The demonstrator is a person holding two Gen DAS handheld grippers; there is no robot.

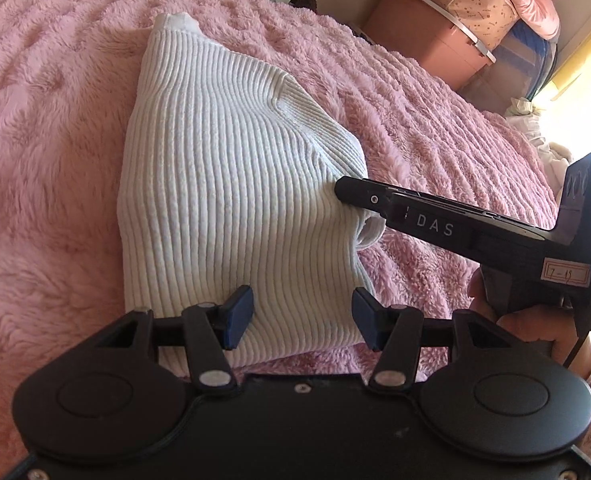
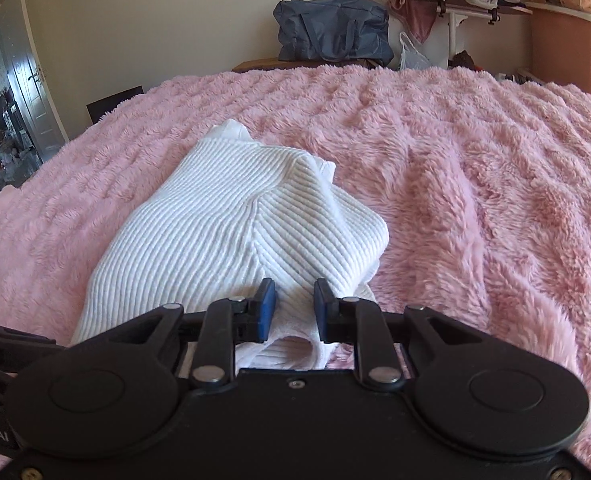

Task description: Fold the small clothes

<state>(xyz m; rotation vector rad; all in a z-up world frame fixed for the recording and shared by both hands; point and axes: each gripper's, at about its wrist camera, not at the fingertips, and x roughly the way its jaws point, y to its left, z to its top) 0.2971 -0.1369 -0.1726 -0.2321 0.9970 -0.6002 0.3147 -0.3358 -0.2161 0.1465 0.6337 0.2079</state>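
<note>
lying across the pink fleece blanket (image 2: 475,168) is a partly folded white ribbed sweater (image 1: 223,184), soft, light and limp. your left gripper (image 1: 302,317) is hovering wide open over its near hem, gripping nothing. your right gripper (image 2: 294,305), at three o'clock of the sweater, is standing narrowly parted around a fold; i cannot tell if it is pinching. you are best gripping doubled edges.
</note>
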